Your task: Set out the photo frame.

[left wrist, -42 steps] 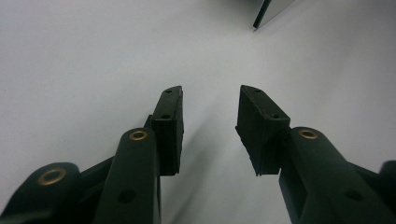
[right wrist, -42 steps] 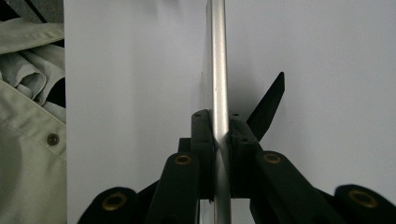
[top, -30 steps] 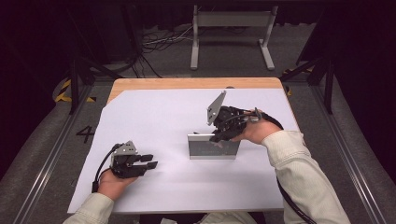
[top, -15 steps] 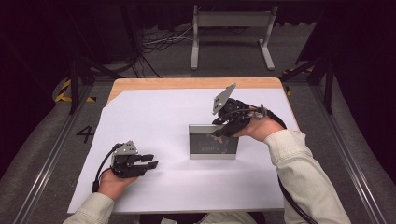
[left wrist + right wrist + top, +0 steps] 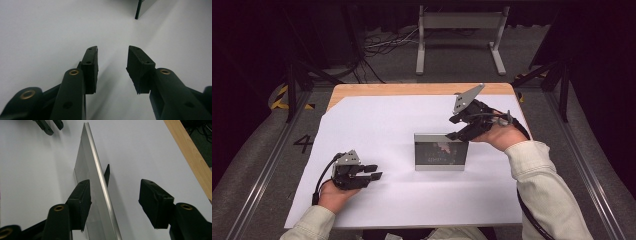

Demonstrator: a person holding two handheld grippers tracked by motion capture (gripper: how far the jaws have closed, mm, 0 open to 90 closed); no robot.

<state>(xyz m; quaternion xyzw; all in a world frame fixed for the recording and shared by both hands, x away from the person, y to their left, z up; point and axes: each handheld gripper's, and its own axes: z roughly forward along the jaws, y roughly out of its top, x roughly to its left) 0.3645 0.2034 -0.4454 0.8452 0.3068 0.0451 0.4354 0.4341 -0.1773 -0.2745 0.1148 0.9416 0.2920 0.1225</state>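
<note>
As we look from our near edge, the left gripper (image 5: 364, 172) rests low on the white sheet (image 5: 387, 125) at front left, jaws parted w/ nothing between them. Farther in, approx. mid-tabletop, we see the silver picture frame (image 5: 441, 151) standing upright on its edge, dark prop behind it. The right gripper (image 5: 455, 127) is at the frame's top right corner, jaws spread wide astride the top rim; one pad looks just beside the glass side, the other well apart. Beyond the sheet, the wooden tabletop (image 5: 412, 89) edge shows.
</note>
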